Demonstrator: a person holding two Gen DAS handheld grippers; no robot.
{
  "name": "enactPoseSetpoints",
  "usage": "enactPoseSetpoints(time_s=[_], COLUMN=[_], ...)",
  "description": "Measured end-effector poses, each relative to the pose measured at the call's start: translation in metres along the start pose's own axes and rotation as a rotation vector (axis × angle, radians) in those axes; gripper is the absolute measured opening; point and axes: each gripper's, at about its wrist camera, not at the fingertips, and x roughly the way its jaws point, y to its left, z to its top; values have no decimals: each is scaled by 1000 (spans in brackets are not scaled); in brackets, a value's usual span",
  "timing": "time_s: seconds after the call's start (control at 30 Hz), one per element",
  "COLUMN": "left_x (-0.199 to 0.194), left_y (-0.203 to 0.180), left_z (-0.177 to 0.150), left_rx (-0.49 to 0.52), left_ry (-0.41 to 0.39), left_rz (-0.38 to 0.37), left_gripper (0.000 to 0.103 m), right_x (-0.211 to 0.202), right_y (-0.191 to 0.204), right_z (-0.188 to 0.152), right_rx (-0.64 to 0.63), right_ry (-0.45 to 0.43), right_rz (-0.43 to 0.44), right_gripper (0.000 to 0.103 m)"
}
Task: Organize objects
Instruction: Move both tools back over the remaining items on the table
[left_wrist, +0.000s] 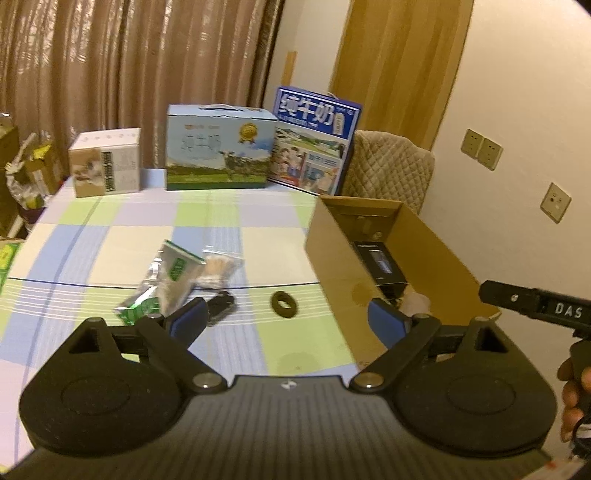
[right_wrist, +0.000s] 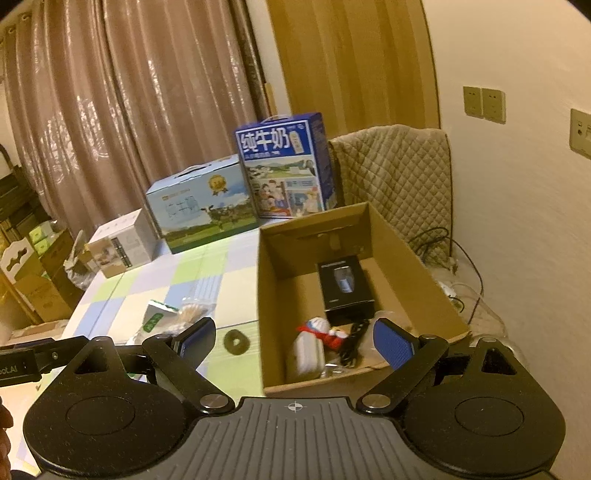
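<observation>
While both grippers gape empty, blue milk carton (right_wrist: 282, 166) reads "纯牛奶".

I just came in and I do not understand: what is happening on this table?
A person holding two grippers is sorting loose items into a cardboard box. Both the left gripper and right gripper are open and empty. The box already holds a black package and a small toy. Snack packets and a dark ring lie on the tablecloth.
</observation>
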Motion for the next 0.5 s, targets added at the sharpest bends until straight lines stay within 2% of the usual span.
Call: enactPoseSetpoints(time_s=[0.37, 0.5], left_x=[-20, -20], left_y=[58, 72], left_z=[-21, -22], left_rx=[-24, -30], left_ry=[5, 7], left_rz=[98, 125], left_gripper=[102, 102], right_x=[7, 12], right_y=[43, 59], right_z=[-14, -23], right_rx=[-45, -70], right_ry=[14, 24], right_rz=[62, 87], right_gripper=[90, 90])
